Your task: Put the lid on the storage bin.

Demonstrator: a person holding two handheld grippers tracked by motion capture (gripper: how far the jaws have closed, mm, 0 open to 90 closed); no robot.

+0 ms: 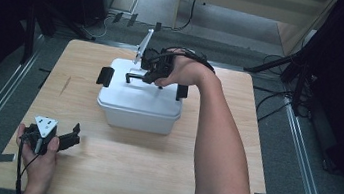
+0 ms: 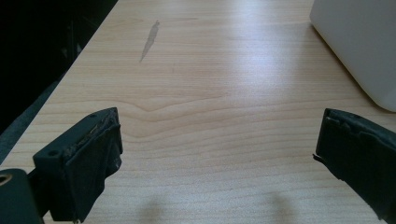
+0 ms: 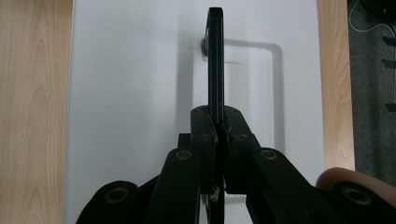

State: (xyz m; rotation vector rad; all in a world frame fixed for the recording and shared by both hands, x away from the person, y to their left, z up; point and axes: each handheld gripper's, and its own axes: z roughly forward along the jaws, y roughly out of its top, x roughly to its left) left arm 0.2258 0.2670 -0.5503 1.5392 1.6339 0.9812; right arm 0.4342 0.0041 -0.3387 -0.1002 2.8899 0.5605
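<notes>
Gripping the black handle [image 3: 215,60] on top of the white lidded box [image 1: 139,104], the right gripper [image 1: 155,73] sits just above the centre of the high view, with the person's right forearm running up to it from the bottom edge. In the right gripper view its two fingers [image 3: 203,133] are pressed shut on the thin black bar of the handle, which stands up on edge over the recess in the white lid [image 3: 130,84]. The box itself rests in the middle of the counter [image 1: 115,165], with black side clips showing at its left [image 1: 105,76] and right [image 1: 181,92] ends.

The left gripper [image 1: 72,136] lies in the lower left of the high view, held low over the wood and well apart from the box. In the left gripper view its fingers [image 2: 88,154] are spread wide with nothing between them, and a corner of the box shows at the upper right of that frame.

The step in hand looks to be the grasp on the lid's handle, with lifting yet to come. Whether the side clips are released cannot be told from these pictures. If they are free, the next move calls for a straight upward pull with the grip kept firm on the thin bar; the idle left gripper could steady the base should the whole box rise with the lid.
</notes>
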